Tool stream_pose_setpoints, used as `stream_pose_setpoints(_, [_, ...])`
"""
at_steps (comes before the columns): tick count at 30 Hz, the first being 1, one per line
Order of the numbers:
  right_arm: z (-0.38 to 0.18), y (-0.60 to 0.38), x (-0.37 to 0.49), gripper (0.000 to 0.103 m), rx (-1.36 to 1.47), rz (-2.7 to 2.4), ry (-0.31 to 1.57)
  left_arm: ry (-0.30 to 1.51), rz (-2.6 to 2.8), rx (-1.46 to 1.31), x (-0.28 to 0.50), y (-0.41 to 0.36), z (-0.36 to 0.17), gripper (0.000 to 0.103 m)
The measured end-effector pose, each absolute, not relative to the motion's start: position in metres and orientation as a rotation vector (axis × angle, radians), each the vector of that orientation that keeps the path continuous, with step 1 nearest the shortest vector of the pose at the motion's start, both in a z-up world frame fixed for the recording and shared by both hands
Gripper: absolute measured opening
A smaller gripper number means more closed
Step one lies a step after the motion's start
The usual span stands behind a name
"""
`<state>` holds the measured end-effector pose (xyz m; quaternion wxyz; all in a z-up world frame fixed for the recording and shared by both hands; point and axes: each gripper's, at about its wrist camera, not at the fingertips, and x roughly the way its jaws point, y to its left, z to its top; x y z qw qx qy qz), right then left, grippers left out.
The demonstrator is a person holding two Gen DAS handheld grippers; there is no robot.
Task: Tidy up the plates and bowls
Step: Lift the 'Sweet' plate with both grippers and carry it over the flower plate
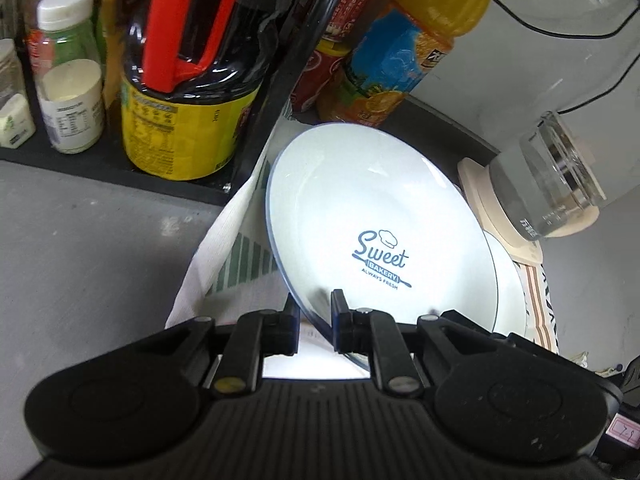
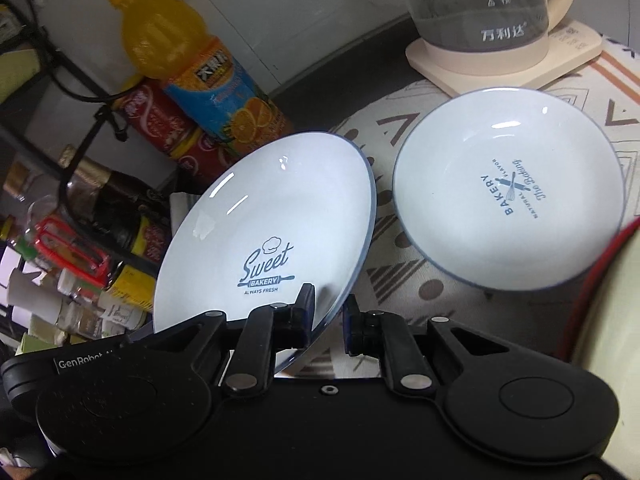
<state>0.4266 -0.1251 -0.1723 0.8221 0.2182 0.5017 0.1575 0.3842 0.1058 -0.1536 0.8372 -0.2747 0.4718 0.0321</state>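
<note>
Both grippers, L (image 1: 315,312) & R (image 2: 327,312), clamped one tilted plate (image 2: 264,232)'s near rim; best lifted level, clear of bottles (image 2: 208,92), toward 2nd plate (image 2: 508,196).

Orange juice bottle (image 2: 188,68), glass kettle (image 2: 480,12) on cream base, patterned cloth (image 2: 404,272), w/ sauce bottle (image 1: 188,92) nearby

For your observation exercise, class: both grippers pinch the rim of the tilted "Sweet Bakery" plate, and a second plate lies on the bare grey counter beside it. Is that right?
Not quite. The second plate lies on a patterned cloth, as the right wrist view shows. Both the left gripper and the right gripper do pinch the Sweet Bakery plate.
</note>
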Motion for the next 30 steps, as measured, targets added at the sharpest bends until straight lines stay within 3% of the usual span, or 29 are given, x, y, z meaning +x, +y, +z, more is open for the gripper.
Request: stream_pose_setpoints(30, [-0.146, -0.135, 0.305, 0.013, 0.372, 0.377, 1.029, 0.988, 0.073, -0.591, 0.255, 0.101, -0.149, 0.014])
